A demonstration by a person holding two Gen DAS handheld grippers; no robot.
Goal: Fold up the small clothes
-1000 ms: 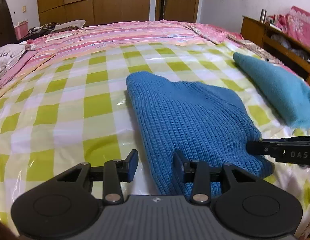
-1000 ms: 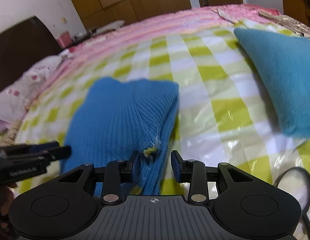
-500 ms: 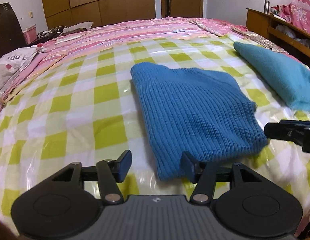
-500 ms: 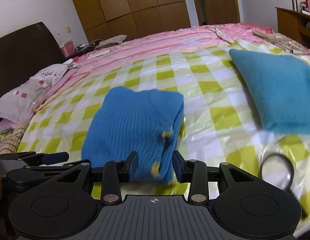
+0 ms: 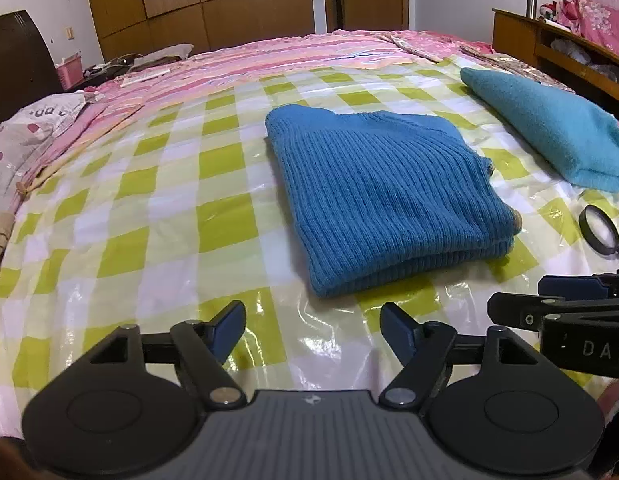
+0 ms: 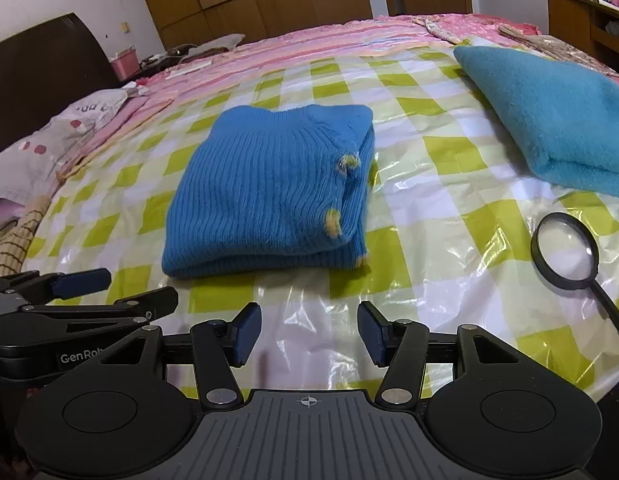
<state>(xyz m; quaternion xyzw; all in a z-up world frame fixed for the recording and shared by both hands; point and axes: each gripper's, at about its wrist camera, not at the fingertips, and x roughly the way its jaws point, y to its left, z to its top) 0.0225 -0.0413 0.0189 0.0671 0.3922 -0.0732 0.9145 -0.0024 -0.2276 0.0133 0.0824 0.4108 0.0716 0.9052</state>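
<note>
Black plastic, both spread wide and empty: the left tool [image 5: 312, 328] and right tool [image 6: 309, 334] hover over the bed [image 5: 157, 208].
Just beyond them the folded blue knit sweater [image 6: 269, 196] lies flat on the checkered plastic sheet [image 6: 421, 184], between a teal garment [image 6: 549, 108] and pillows; a magnifying glass [image 6: 567, 256] lies at right.

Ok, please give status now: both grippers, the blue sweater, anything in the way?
Left gripper open, right gripper open, both empty. Blue sweater folded flat on bed. Magnifying glass to its right, apart.
</note>
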